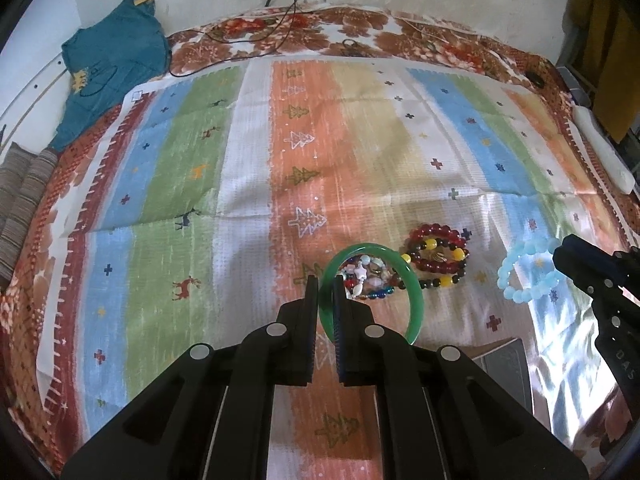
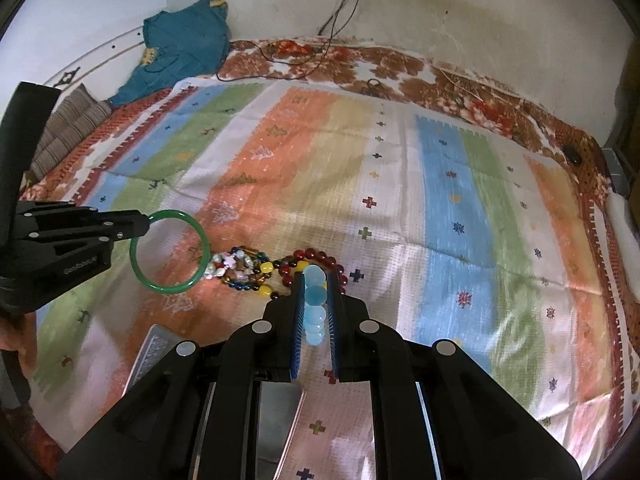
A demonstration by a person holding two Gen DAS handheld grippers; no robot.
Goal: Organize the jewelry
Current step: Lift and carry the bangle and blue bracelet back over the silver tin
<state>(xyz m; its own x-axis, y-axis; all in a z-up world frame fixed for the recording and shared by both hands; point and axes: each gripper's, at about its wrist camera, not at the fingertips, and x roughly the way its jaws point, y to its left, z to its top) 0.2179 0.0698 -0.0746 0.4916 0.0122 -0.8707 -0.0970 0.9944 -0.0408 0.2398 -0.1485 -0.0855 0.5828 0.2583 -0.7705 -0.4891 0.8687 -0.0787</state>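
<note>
Nearest the lens in the left wrist view, the left gripper (image 1: 325, 280) has its fingers pinched on the rim of the green bangle (image 1: 414, 300), which stands out ahead and to the right of the tips. From the right wrist view the bangle looks lifted off the striped cloth (image 2: 400, 208), though I cannot tell whether its far edge touches the beads below. The right gripper (image 2: 316, 280) is clamped on the pale blue bead bracelet (image 2: 314, 300), whose beads stack in a line between the two pads; in the left view its loop hangs from that gripper's tips.

Low in both views, close under the grippers, sits the corner of a grey box or tray (image 2: 154, 354); what it is and whether anything lies inside cannot be made out. If it is the destination, it shows no jewelry in the visible part.

Just beyond the left fingertips, seen through the bangle's ring, lies the mixed-colour bead bracelet (image 1: 370, 276) on the cloth. Touching it on the right is the red and yellow bead bracelet (image 1: 438, 254), directly ahead of the right fingers. Both sit loose in a small heap, not sorted.

As a judgement, the task is in its early half: two pieces are picked up and held, none is visibly put away, and two more wait on the cloth. Further off lie bare cloth, a teal garment (image 1: 116, 52) and cables (image 1: 288, 12) by the wall.
</note>
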